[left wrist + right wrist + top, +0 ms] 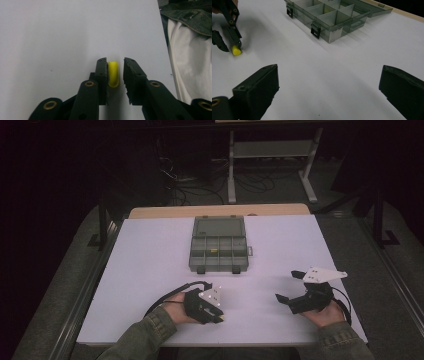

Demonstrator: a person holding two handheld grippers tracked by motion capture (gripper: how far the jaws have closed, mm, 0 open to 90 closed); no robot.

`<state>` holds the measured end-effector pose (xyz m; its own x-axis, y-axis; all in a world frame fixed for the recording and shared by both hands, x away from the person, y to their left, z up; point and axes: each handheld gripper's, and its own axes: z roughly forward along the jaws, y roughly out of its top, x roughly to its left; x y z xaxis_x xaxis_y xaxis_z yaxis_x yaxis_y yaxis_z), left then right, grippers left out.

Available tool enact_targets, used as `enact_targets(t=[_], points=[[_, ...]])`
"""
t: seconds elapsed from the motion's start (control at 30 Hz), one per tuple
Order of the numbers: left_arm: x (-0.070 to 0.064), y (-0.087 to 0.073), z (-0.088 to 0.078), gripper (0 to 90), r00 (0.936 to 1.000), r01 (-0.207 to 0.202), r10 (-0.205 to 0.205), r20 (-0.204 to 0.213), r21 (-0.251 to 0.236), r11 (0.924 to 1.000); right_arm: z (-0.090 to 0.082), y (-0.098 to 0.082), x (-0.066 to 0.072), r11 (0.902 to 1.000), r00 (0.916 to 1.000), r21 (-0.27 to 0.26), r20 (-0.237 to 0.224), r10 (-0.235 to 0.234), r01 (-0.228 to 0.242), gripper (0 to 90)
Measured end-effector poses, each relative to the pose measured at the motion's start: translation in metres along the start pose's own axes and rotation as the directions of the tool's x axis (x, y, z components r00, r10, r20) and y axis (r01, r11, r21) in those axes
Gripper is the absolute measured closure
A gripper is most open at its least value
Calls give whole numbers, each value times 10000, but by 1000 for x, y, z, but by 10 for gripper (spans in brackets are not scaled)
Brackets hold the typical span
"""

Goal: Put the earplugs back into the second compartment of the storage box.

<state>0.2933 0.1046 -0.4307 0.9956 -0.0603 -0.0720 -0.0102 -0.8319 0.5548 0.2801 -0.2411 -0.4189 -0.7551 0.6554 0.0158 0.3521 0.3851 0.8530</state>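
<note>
The table (150, 270) carries an open compartment box (219, 246) at its far middle. The right hand-held gripper (286, 285) rests released near the front edge, jaws wide apart. The left hand-held gripper (115, 62) stands over a small yellow cylinder (113, 73) lying on the table: one jaw touches it, the other is apart, so it is not yet clenched.

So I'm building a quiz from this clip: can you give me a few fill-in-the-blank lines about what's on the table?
1. The small piece between the left gripper's jaws is coloured ____.
2. The compartment box has its lid ____.
3. The right gripper's jaws stand ____ with nothing between them.
4. The yellow piece touches one pad; beside the other there is a ____.

Missing words: yellow; open; open; gap
</note>
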Motion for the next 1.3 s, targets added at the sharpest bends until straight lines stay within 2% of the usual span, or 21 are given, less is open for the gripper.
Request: enact_targets(t=[0.1, 0.27, 0.53, 0.9, 1.0, 1.3], points=[[1, 0, 1, 801, 10000, 53, -53, -21, 4, 10000, 0, 0, 0, 10000, 10000, -6, 3, -5, 5, 21], [2, 1, -2, 823, 9997, 204, -204, 168, 24, 9998, 0, 0, 0, 10000, 10000, -6, -1, -5, 5, 21], [7, 8, -30, 829, 9997, 188, -196, -163, -479, 9987, 0, 0, 0, 10000, 10000, 5, -12, -14, 14, 21], [26, 28, -66, 827, 9968, 10, -43, -800, -414, 9991, -1, 0, 0, 10000, 10000, 7, -22, 17, -17, 21], [32, 33, -77, 827, 9952, -25, -18, -981, -437, 9990, -1, 0, 0, 10000, 10000, -24, -30, 13, -13, 21], [66, 41, -96, 829, 9855, 459, -539, -1608, -531, 9975, -1, 0, 0, 10000, 10000, -44, -40, 27, -27, 21]])
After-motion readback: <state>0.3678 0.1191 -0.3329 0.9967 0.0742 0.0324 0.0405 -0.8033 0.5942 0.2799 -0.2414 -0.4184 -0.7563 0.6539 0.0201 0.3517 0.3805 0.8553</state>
